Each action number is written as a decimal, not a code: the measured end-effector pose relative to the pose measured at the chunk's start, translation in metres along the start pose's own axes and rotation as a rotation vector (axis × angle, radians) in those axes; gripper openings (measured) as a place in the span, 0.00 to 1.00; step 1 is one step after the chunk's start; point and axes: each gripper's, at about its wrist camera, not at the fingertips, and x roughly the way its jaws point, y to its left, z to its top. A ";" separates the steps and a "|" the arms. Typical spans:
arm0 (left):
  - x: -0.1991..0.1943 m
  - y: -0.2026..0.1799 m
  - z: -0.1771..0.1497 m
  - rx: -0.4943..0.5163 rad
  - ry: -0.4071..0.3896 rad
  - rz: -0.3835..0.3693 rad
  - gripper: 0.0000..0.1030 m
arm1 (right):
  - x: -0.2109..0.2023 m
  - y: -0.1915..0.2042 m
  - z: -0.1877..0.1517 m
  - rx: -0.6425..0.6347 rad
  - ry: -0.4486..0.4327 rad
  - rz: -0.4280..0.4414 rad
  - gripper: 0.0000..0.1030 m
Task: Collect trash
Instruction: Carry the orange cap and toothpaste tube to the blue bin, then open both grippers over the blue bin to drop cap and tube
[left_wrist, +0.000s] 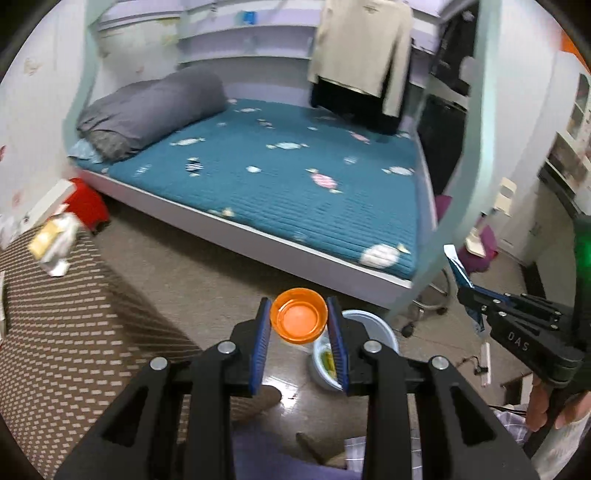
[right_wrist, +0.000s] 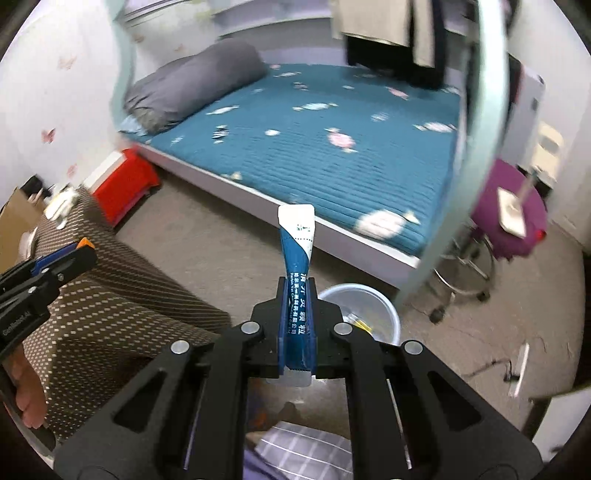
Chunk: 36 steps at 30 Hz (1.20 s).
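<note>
Pretty clearly someone's bedroom at home — a low bed (left_wrist: 295, 177) with a teal candy-print quilted cover, a rolled grey duvet (left_wrist: 151, 110) at its head, clothes (left_wrist: 362, 48) hanging above the far end, butterfly stickers on the wall (right_wrist: 48, 136). There's a purple stool (right_wrist: 509, 221) too, and a small plastic bin (right_wrist: 365, 306) on the floor — lived-in stuff.

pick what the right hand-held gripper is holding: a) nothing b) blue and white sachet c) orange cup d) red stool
b: in the right wrist view the right hand-held gripper is clamped shut on a blue and white sachet that sticks out past its fingertips.
</note>
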 end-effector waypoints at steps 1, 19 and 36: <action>0.005 -0.007 0.000 0.009 0.008 -0.013 0.29 | 0.000 -0.008 -0.002 0.016 0.003 -0.013 0.09; 0.102 -0.121 -0.025 0.182 0.213 -0.114 0.29 | 0.002 -0.117 -0.046 0.246 0.060 -0.143 0.09; 0.130 -0.115 -0.026 0.196 0.253 -0.032 0.73 | 0.039 -0.110 -0.042 0.248 0.156 -0.097 0.10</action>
